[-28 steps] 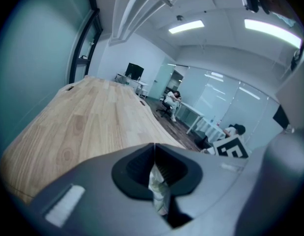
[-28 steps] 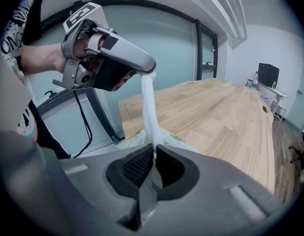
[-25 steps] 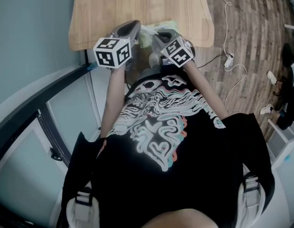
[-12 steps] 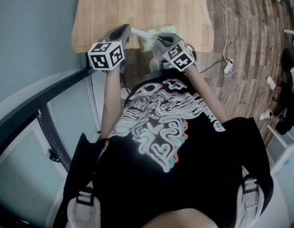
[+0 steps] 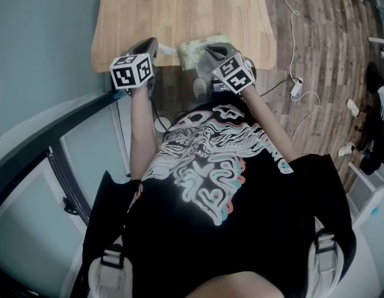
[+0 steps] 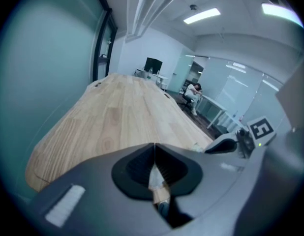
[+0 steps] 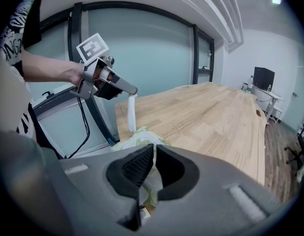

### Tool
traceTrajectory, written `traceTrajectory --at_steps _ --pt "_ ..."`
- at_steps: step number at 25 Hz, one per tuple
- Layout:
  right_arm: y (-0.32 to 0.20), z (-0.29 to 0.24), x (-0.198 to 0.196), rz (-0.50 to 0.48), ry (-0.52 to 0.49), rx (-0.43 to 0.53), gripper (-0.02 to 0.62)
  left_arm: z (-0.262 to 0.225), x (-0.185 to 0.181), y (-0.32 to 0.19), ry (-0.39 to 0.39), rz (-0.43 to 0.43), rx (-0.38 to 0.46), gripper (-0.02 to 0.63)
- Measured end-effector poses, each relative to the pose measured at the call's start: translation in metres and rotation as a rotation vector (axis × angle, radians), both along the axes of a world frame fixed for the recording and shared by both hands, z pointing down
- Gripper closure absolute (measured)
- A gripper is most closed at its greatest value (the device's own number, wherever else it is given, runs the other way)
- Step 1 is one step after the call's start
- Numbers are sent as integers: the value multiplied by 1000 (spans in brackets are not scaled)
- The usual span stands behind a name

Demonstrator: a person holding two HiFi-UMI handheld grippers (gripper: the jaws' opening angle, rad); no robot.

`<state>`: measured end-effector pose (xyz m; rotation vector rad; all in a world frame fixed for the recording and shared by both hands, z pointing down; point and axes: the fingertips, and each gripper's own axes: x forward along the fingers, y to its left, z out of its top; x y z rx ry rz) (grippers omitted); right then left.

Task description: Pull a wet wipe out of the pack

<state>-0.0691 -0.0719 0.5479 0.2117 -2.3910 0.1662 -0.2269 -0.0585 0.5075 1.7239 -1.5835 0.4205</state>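
A pale green wet wipe pack [image 5: 195, 49] lies at the near edge of the wooden table [image 5: 179, 11]. My right gripper [image 5: 209, 48] is shut on the pack's near end [image 7: 137, 137], with the pale film pinched between its pads. My left gripper [image 5: 156, 45] sits left of the pack, shut on a white wet wipe [image 5: 169, 51]. In the right gripper view the wipe [image 7: 131, 113] hangs as a narrow strip from the left gripper [image 7: 134, 91] down to the pack. The left gripper view shows the white wipe [image 6: 156, 177] between the closed jaws.
The table's near edge runs just under both grippers. A glass wall with a dark frame [image 5: 61, 135] stands at the left. On the wood floor at the right lie a white cable and adapter [image 5: 297, 87]. Far along the table are desks and a seated person [image 6: 194, 93].
My left gripper has moved left and toward the table's near edge, drawing the white wipe further out of the pack. The right gripper has stayed on the pack.
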Motion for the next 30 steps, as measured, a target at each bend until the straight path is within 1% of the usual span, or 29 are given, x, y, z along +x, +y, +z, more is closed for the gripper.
traceTrajectory --at_steps 4,7,10,16,18,23,26,27,28,30 --pt "3 -3 4 0 2 7 578 20 5 -2 5 31 -45 609" --pt "6 -2 11 14 4 -1 578 32 5 -7 -4 34 -55 609" --pt "7 -3 19 34 4 -2 578 39 3 -16 -1 23 -48 609" --pt "10 -5 28 50 5 -3 578 56 5 -32 78 -15 -37 607" --pt "10 -7 30 53 2 -3 578 62 8 -36 86 -14 -41 607" --pt "5 -10 33 67 -4 -1 578 69 24 -46 42 46 -55 604" --pt "4 -10 29 63 -11 -4 578 68 36 -51 69 70 -44 604" --pt "3 -11 27 60 -14 -5 578 67 41 -53 82 80 -40 591" --pt "3 -12 26 56 -16 -4 578 66 45 -54 93 92 -38 561" --pt "2 -15 23 52 -25 2 578 65 52 -56 101 115 -38 541"
